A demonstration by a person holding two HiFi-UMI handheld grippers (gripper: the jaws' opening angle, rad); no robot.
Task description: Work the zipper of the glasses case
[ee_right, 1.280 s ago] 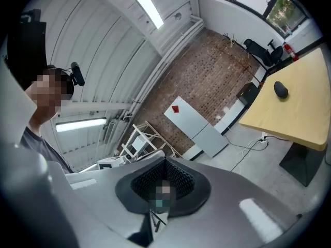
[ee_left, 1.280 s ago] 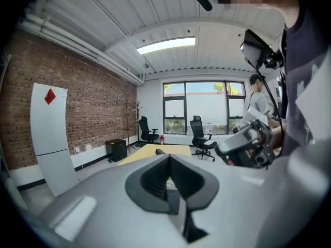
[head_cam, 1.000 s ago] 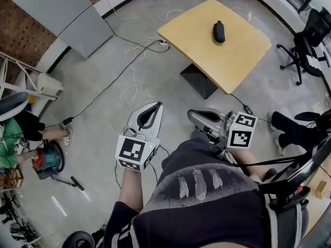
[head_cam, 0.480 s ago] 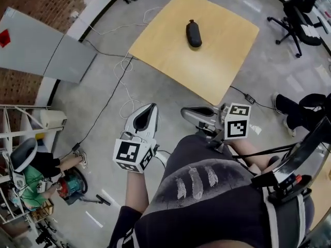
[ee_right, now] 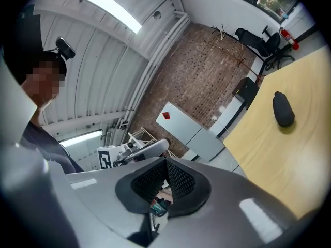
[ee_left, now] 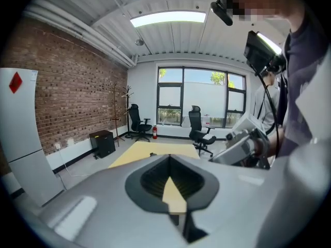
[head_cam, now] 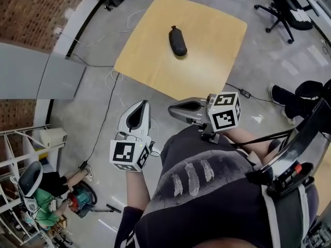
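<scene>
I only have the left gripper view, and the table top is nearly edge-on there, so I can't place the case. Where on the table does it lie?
Observer: From the head view, the glasses case lies alone about the middle of the yellow table.
Operator: Is the other gripper free to help?
Observer: The right gripper view shows the right hand-held gripper with its jaws together and nothing between them.
Operator: How far along is the approach?
Observer: In the head view, the left hand-held gripper and the right one both show short of the table's near edge, over the grey floor. Neither touches the case.
</scene>
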